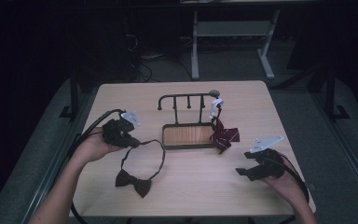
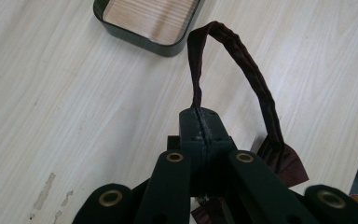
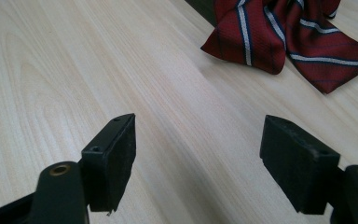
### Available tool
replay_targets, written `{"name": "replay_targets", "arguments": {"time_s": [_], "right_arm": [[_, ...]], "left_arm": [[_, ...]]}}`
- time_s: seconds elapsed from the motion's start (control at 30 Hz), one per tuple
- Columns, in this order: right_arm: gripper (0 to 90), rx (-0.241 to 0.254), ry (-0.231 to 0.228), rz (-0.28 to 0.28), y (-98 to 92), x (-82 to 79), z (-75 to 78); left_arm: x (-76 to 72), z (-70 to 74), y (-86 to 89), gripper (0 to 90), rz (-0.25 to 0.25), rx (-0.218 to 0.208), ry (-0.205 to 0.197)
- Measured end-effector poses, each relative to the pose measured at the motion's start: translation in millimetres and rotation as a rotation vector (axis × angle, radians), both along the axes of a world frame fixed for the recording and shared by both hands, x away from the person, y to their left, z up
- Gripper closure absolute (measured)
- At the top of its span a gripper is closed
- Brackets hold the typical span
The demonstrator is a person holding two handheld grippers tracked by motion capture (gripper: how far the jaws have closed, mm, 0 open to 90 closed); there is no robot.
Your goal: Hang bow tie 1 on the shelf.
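Note:
A dark bow tie (image 1: 134, 182) lies on the table near the front, and its thin strap (image 1: 156, 158) loops up toward my left gripper (image 1: 135, 142). In the left gripper view the left gripper (image 2: 201, 116) is shut on that maroon strap (image 2: 256, 79), whose loop arches above the jaws while the bow (image 2: 284, 161) rests to the right. A red striped bow tie (image 1: 223, 135) drapes at the right end of the black hook rack (image 1: 186, 98). My right gripper (image 1: 242, 170) is open over bare table, with the striped tie (image 3: 284, 32) ahead of the right gripper (image 3: 198, 144).
The rack stands on a dark-rimmed wooden tray base (image 1: 186, 136) at the table's middle; its corner (image 2: 140, 39) is just beyond the strap. A white clip (image 1: 216, 105) hangs at the rack's right end. Table edges are near both forearms.

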State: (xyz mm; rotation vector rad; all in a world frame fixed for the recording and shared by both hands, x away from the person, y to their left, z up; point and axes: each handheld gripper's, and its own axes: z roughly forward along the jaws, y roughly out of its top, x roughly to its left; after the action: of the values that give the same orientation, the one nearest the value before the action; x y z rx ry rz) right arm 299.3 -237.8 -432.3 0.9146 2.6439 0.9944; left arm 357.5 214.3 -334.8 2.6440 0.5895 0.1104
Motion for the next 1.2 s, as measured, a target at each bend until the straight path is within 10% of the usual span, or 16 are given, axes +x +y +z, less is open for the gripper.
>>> {"name": "replay_targets", "arguments": {"time_s": [1.2], "right_arm": [[24.3, 0.001, 0.006, -0.009, -1.2, 0.2, 0.8]], "left_arm": [[0.8, 41.1, -9.4, 90.0, -0.039, 0.006, -0.047]]}}
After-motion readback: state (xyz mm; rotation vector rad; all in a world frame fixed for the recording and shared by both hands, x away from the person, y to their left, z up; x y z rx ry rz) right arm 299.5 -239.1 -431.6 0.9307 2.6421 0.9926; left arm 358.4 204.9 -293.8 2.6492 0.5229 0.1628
